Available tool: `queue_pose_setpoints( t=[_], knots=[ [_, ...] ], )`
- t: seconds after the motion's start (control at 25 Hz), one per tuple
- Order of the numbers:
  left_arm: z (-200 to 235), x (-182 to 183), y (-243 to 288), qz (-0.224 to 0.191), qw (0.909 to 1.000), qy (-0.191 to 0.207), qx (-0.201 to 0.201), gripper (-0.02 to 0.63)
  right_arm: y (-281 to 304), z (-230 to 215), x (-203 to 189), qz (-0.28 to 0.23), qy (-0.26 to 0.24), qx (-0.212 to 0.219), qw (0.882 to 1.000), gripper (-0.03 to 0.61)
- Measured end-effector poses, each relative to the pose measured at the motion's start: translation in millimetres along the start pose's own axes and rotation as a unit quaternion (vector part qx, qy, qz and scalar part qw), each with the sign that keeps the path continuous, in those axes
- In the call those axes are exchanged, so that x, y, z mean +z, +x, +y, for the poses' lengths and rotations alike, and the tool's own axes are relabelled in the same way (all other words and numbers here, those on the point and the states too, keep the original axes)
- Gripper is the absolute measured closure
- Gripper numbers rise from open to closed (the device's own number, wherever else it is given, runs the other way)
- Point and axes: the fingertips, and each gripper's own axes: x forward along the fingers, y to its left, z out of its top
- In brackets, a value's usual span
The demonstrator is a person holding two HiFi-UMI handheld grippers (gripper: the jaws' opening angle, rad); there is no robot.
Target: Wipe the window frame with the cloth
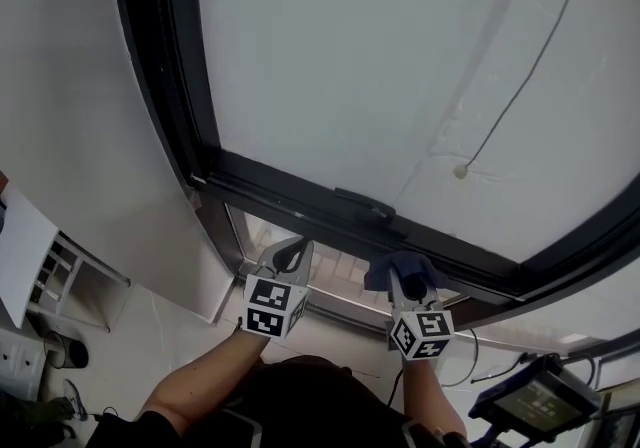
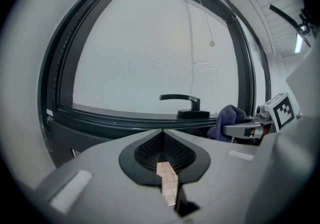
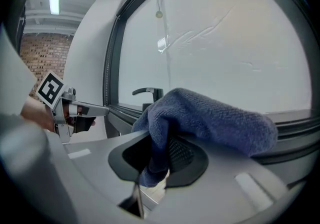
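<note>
At a tall window, pale glass (image 1: 380, 66) is filling most of the head view. The dark window frame (image 1: 290, 198) is running round it, its lower rail crossing just ahead of our hands.

We are holding the right gripper (image 1: 410, 288) up at that lower rail, a little right of the middle, with its jaws pinching tight on a fold of the blue cloth (image 1: 405, 264). The rest of the cloth is bunching out over the jaw tips. That appears to be the point of the grip, since it is leaving a soft pad free to press on the rail. The cloth is sitting at or just short of the frame, and we cannot tell whether it is touching.

We are holding the left gripper (image 1: 290, 258) alongside, near the right one but apart from it. Its jaws are drawn together with nothing between them, and it seems to be waiting out of the way rather than helping.

The black handle (image 1: 362, 204) is lying flat on the rail just beyond the two grippers, an obstacle the wipe will probably have to go round. The bead (image 1: 460, 172) of a thin cord is hanging against the glass above.
</note>
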Motion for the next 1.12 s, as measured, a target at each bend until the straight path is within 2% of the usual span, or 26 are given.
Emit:
queue_pose_setpoints(
  t=[0.52, 1.12],
  knots=[
    [47.1, -2.5, -12.2, -0.006, 0.9997, -0.004, 0.024, 0.62, 42.2, 54.9, 5.6, 0.005, -0.028, 0.046, 0.999, 0.512],
    [129.7, -5.4, -46.7, -0.022, 0.9961, -0.023, 0.082, 0.62, 99.5, 134.5, 18.1, 0.001, -0.041, 0.114, 0.993, 0.512]
  ],
)
